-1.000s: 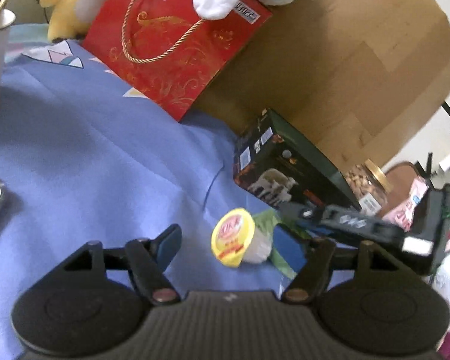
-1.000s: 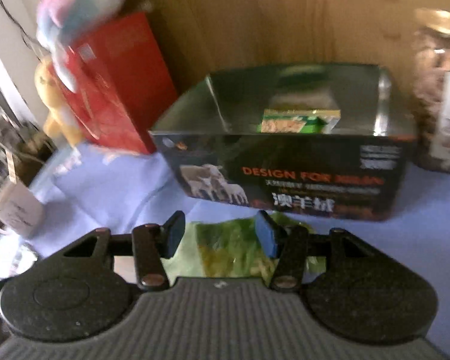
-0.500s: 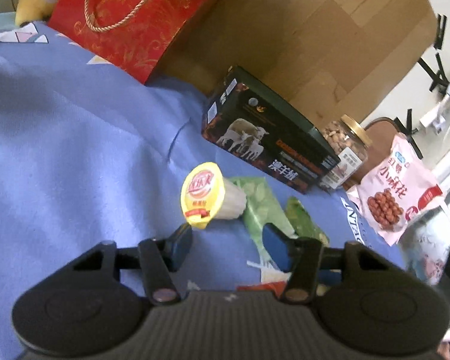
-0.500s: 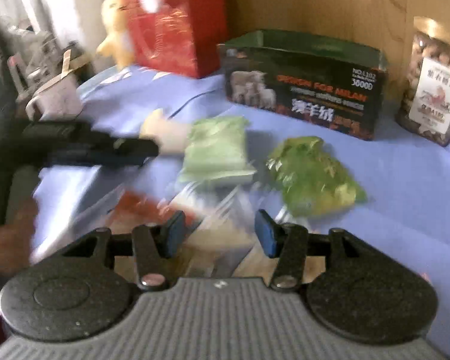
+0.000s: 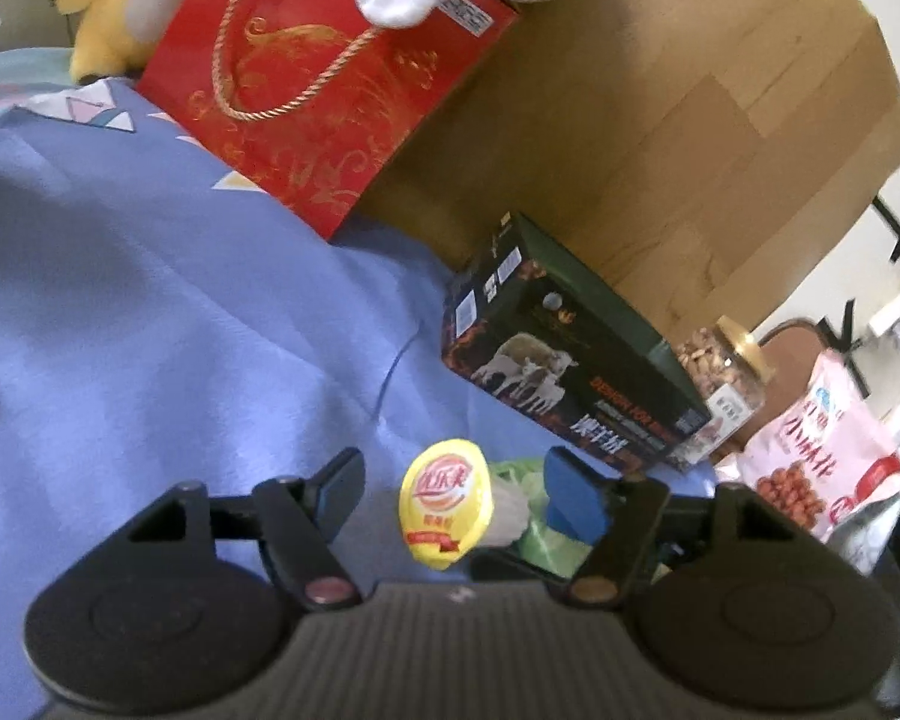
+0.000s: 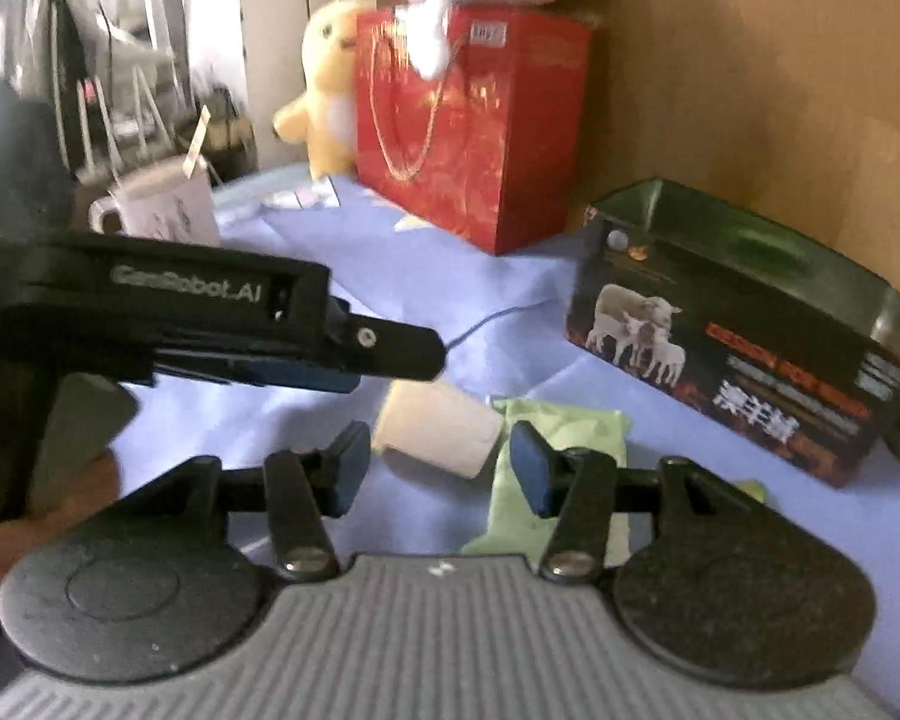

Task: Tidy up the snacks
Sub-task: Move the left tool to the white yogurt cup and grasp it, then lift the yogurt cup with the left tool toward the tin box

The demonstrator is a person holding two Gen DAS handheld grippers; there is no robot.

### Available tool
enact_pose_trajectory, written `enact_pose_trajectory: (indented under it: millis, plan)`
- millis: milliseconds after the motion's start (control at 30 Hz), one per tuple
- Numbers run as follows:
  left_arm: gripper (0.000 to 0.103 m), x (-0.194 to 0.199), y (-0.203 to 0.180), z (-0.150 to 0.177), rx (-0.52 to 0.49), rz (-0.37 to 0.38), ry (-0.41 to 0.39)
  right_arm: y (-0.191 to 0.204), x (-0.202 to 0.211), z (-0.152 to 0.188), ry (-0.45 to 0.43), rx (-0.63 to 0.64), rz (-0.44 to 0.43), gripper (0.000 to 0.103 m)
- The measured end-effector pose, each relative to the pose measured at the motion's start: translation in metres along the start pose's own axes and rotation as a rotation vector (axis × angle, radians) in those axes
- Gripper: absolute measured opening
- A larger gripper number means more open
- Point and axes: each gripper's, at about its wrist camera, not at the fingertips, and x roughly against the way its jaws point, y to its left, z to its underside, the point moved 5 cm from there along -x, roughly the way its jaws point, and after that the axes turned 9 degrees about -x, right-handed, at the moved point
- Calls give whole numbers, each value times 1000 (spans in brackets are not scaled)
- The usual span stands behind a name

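A yellow-lidded cup (image 5: 447, 504) lies on its side on the blue cloth, its white body (image 6: 438, 427) showing in the right wrist view. My left gripper (image 5: 450, 495) is open with the cup between its fingers. It also shows from the side in the right wrist view (image 6: 354, 354). My right gripper (image 6: 441, 465) is open just behind the cup. A pale green packet (image 6: 561, 438) lies beside the cup. The open dark box (image 5: 570, 372) with sheep printed on it stands behind, also in the right wrist view (image 6: 738, 324).
A red gift bag (image 5: 324, 78) with plush toys stands at the back. A nut jar (image 5: 726, 372) and a pink peanut bag (image 5: 822, 450) are right of the box. A white mug (image 6: 162, 204) stands far left. A wooden board (image 5: 660, 90) backs the table.
My left gripper has moved closer, so the cup now lies between its fingers. My right gripper swung left and now faces the cup and the left gripper.
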Motion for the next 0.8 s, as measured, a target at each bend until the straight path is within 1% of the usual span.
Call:
enact_pose_trajectory:
  millis: [33, 67, 100, 167, 200, 267, 300, 367, 400, 500, 600, 700, 733, 800]
  plan:
    - [68, -4, -1, 2, -7, 4, 7, -1, -8, 0, 6, 0, 6, 56]
    - [63, -9, -2, 6, -8, 18, 19, -2, -11, -1, -13, 4, 6, 56]
    - [63, -12, -3, 8, -18, 31, 16, -2, -15, -2, -17, 5, 3, 56]
    - [60, -14, -8, 10, -70, 16, 9, 2, -13, -2, -15, 9, -11, 57]
    - [56, -14, -9, 11, -79, 13, 7, 5, -14, 0, -10, 23, -20, 54]
    - [48, -15, -7, 12, -62, 49, 15, 13, -17, 5, -12, 78, 12, 55]
    - [47, -15, -5, 12, -43, 70, 18, 15, -18, 6, -18, 104, 29, 54]
    - [45, -13, -4, 13, -43, 85, 16, 17, -16, 8, -31, 114, 48, 51]
    - [44, -12, -7, 14, -58, 86, 14, 16, -14, 9, -36, 111, 53, 48]
    - [40, -8, -19, 19, -118, 108, 20, 11, -6, 12, -45, 85, 59, 45]
    - [40, -8, -33, 27, -163, 181, 59, 4, 11, 22, -47, 77, 78, 42]
    - [40, -10, -48, 36, -214, 252, 106, -2, 31, 37, -51, 79, 111, 42]
    - [40, -11, -52, 39, -230, 264, 117, -3, 35, 41, -53, 82, 126, 42]
    - [41, -9, -58, 42, -261, 261, 115, -4, 39, 48, -49, 78, 147, 41]
